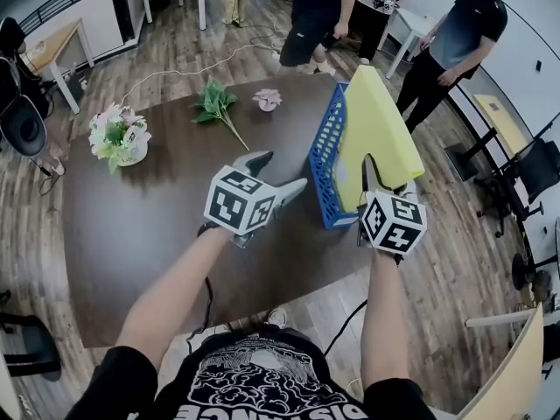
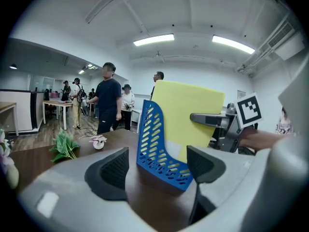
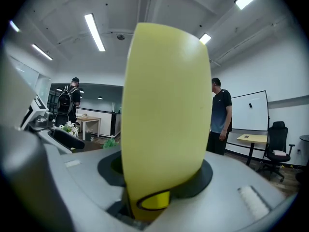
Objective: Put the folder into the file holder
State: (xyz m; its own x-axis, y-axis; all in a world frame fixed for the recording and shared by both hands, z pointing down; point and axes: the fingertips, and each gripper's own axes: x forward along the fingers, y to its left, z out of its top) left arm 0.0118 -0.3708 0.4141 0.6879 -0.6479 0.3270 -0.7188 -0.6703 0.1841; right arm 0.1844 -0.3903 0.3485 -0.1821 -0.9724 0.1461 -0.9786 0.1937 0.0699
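From the head view, my right gripper [image 1: 371, 180] is clamped on the near end of the yellow folder [image 1: 381, 116], which stands on edge and tilts away over the table's right edge, pressed along the blue file holder [image 1: 327, 151]. The left gripper [image 1: 282, 177] hovers just beside the holder's near end, touching nothing.

In the left gripper view, its jaws stand wide with only bare table [image 2: 72, 151] and the holder [image 2: 153, 141] ahead of them. Yellow shows through the holder's slots, so the folder [image 2: 190, 108] is behind that wall (whether its bottom edge is seated, I cannot tell).

In the right gripper view, the folder [image 3: 166, 105] fills the gap and the pads pinch its lower end.

My worry is that the holder sits close to the right edge with nothing bracing it. A sideways push from the folder could slide or tip it off, and letting go early could let the folder flop outward.
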